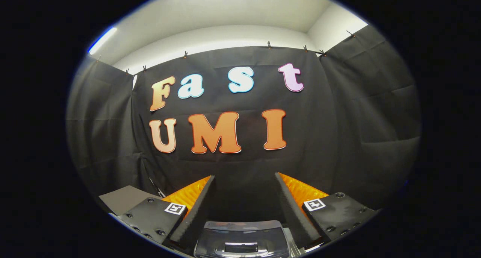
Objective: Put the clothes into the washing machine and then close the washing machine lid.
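Two fingers of our tool (pixel 244 198) stand wide apart with nothing between them, so the tool is released and carries no clothing. We hold it raised and level, looking straight across at the black cloth wall (pixel 357 130) of the booth, with the white ceiling (pixel 233 13) above it.

Below and between the fingers we see the top of the washing machine (pixel 242 239): a grey, glossy, curved panel that we take for its lid or its front edge. From this angle we cannot tell whether the lid is up or down, and we cannot see into the drum. To the left of the left finger, a flat grey surface (pixel 124 198) shows, possibly a corner of the table or of another appliance; we cannot say which.

We see no clothes here, neither in the tool nor near the machine, so we cannot say where they lie or whether any are already inside.

We judge that we are at a pause between steps: either before fetching the clothes or between loading and closing. The next move calls for tipping the tool downward to bring the machine's opening and the clothes into sight. If clothes remain outside, we must go to them with the fingers still spread; if not, we lower onto the lid's edge.
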